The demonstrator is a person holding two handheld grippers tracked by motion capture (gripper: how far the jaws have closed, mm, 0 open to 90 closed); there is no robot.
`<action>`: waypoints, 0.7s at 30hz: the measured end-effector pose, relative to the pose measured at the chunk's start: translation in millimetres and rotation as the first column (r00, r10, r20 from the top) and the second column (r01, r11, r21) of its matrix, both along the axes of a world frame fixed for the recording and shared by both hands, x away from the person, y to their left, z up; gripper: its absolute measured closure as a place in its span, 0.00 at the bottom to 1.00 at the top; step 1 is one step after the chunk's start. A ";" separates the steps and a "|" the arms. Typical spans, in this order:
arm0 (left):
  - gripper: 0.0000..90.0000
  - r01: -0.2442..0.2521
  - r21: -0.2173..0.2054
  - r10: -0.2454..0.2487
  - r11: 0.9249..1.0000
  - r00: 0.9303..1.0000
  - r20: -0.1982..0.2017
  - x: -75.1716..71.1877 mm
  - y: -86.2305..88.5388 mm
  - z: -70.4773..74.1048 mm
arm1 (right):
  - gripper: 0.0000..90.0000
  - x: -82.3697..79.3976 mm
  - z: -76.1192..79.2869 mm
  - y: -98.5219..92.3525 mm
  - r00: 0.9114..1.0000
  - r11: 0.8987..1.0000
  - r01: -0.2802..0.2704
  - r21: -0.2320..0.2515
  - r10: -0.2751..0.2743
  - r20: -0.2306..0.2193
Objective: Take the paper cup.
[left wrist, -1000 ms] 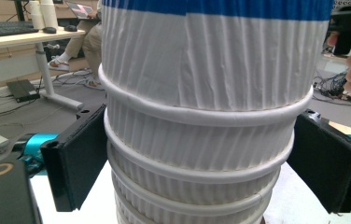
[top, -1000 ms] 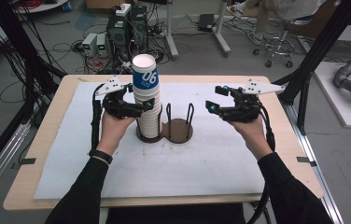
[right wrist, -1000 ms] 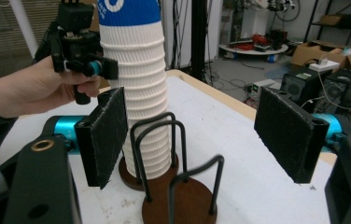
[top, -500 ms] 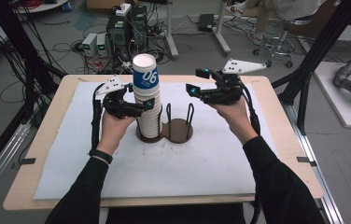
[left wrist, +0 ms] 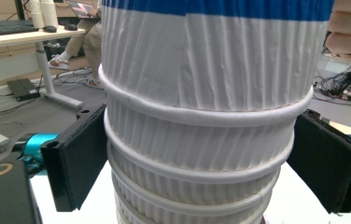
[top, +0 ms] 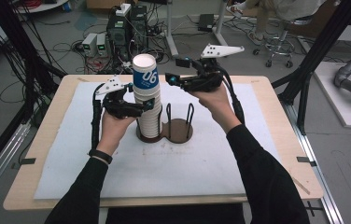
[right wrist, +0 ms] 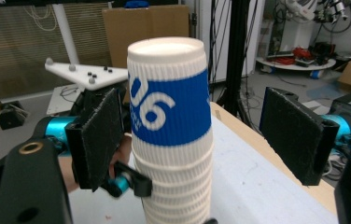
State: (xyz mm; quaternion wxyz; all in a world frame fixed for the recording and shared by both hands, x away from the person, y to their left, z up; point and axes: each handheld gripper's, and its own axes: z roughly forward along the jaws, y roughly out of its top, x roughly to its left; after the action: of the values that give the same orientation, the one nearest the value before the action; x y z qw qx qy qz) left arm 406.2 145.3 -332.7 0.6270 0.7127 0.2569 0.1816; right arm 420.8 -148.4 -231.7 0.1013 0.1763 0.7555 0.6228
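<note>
The left gripper (top: 142, 106) clamps the cup stack (top: 147, 100) midway up. The right gripper (top: 176, 70), jaws just opening and empty, hovers beside the stack's blue top cup (top: 145, 74). The stack stands in a brown holder (top: 178, 130) on the counter (top: 276, 112), wire loops (top: 190, 114) just beside the stack.

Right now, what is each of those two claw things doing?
Left gripper: closed around the stack of paper cups, steadying it.
Right gripper: open, jaws just widened, nothing gripped, lined up on the top cup.
</note>
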 end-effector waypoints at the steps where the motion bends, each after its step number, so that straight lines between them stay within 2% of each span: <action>1: 0.12 0.000 0.000 0.000 1.000 1.000 0.000 0.0 0.0 0.0 | 0.24 0.0 0.0 0.0 1.000 1.000 0.000 0.000 0.000 0.000; 4: 0.12 0.000 0.002 0.000 1.000 1.000 0.000 -0.2 0.2 0.2 | 0.24 2.9 7.2 11.6 0.999 0.999 -0.028 0.031 0.028 -0.017; 8: 0.12 0.000 0.004 0.000 1.000 1.000 0.000 -0.3 0.1 0.3 | 0.24 3.6 13.1 25.4 1.000 0.999 -0.031 0.022 0.031 -0.007; 13: 0.12 0.001 0.004 -0.001 1.000 1.000 0.000 -0.3 0.2 0.4 | 0.24 5.7 17.3 43.5 0.999 0.999 -0.034 -0.001 0.034 -0.019; 15: 0.12 0.001 0.006 -0.001 1.000 1.000 0.001 -0.4 0.1 0.4 | 0.25 5.9 18.8 49.9 0.999 0.999 -0.043 0.009 0.043 -0.018; 21: 0.12 0.001 0.005 -0.001 1.000 1.000 0.001 -0.5 0.1 0.4 | 0.25 9.9 19.6 63.6 0.999 1.000 -0.023 0.001 0.023 -0.036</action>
State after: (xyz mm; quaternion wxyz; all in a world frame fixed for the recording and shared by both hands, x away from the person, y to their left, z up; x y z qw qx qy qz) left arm 405.7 145.4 -332.3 0.6252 0.7144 0.2557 0.1826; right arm 430.6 -84.9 -212.1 0.0803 0.1787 0.7590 0.6210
